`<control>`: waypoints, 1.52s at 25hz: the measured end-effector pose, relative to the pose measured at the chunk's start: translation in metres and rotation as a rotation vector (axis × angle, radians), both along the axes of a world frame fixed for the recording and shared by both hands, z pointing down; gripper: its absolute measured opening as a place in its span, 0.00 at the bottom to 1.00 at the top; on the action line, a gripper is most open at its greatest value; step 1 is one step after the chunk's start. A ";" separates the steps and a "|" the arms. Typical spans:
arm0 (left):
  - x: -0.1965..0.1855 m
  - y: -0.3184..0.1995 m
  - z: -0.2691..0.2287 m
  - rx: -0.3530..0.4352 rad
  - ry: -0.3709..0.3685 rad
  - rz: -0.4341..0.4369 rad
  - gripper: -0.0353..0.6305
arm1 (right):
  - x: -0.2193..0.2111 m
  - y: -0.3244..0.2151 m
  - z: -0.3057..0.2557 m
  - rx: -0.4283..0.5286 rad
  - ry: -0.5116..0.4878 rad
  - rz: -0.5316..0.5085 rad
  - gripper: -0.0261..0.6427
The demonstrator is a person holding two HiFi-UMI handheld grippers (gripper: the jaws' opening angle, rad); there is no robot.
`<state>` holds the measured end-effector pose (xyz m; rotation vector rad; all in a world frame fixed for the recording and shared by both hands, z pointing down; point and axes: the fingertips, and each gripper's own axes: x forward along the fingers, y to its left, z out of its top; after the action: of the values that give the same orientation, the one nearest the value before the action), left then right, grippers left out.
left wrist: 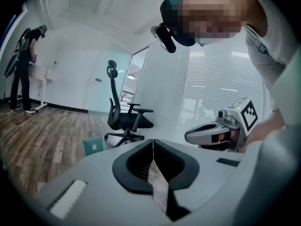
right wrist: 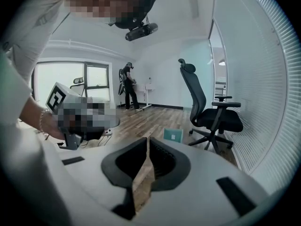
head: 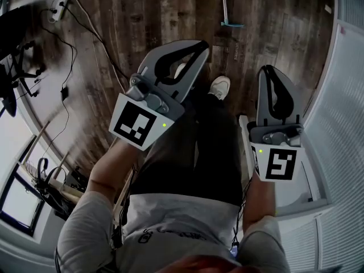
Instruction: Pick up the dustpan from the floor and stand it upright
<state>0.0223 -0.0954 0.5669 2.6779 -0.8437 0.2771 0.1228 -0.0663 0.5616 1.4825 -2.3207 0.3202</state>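
**Both your grippers are closed and empty, well short of the dustpan on the floor.**

Head view: your left gripper (head: pixel 198 48) and right gripper (head: pixel 272 71) hang side by side, jaws together. Both are well short of the teal dustpan (head: pixel 232 23), which is on the wooden floor (head: pixel 142 16) with its long handle reaching toward the top edge. Left gripper view: your jaws meet with nothing between them. The dustpan sits beyond them, a little to the left, and an office chair (left wrist: pixel 124 117) stands just right of the dustpan. Right gripper view: these jaws are also pressed together on nothing. The dustpan sits just past their tips, with the same chair to its right.
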 end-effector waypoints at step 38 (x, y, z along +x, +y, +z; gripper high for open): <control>0.033 -0.108 0.206 0.118 0.058 0.174 0.06 | 0.051 -0.084 0.212 0.113 0.076 -0.058 0.08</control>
<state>0.0549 -0.2039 0.7727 2.8590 -0.6290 0.1941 0.1742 -0.1499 0.7736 1.4488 -2.3502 0.1165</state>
